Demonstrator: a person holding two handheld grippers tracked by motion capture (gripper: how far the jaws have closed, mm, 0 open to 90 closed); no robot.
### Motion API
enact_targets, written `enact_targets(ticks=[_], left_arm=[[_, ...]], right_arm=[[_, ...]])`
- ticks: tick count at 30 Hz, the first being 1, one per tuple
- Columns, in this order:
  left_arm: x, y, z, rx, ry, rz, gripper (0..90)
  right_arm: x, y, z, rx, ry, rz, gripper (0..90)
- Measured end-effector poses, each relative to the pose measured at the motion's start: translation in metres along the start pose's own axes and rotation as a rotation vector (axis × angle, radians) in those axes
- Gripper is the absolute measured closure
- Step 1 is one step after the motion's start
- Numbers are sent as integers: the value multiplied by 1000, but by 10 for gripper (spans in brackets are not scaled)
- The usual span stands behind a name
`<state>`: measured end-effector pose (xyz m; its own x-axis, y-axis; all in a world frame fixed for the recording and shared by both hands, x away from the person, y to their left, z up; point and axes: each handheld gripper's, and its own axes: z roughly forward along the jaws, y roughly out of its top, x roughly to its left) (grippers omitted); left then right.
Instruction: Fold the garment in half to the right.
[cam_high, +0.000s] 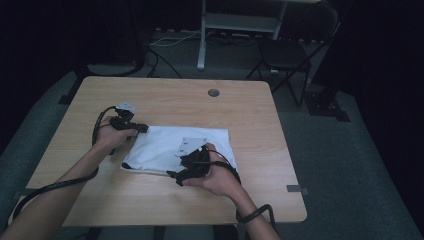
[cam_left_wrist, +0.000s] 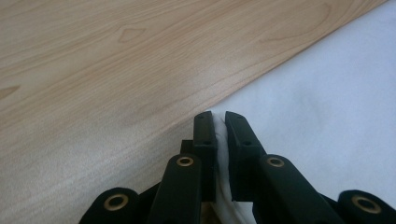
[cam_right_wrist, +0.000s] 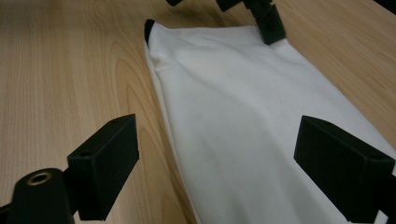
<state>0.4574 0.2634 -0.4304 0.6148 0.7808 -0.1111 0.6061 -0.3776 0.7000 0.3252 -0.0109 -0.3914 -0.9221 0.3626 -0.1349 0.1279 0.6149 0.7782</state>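
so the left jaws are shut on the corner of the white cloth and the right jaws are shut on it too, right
Not quite. The left gripper is shut on the corner of the white cloth, but the right gripper is open: the right gripper view shows its jaws standing wide apart above the cloth, gripping nothing.

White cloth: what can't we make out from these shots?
- What the white cloth is: folded, in the high view; no telling garment from sheet.
- Its near edge: under the right hand-held gripper and hand in the high view, cut off by the bottom edge in the right gripper view.
- How much cloth the left hand-held gripper pinches: hidden between its shut jaws, left gripper view.
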Motion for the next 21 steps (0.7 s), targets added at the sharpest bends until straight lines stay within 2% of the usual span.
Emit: enact_targets(ticks=[5, 16, 21], left_arm=[[0, 0, -7, -18, -8, -20, 843], [-4, 1, -15, -12, -16, 0, 843], [-5, 0, -17, 0, -17, 4, 842]], right_arm=[[1, 14, 16, -3, 24, -19, 146], [8, 30, 49, -11, 79, -25, 149], [13, 35, 61, -20, 106, -35, 202]])
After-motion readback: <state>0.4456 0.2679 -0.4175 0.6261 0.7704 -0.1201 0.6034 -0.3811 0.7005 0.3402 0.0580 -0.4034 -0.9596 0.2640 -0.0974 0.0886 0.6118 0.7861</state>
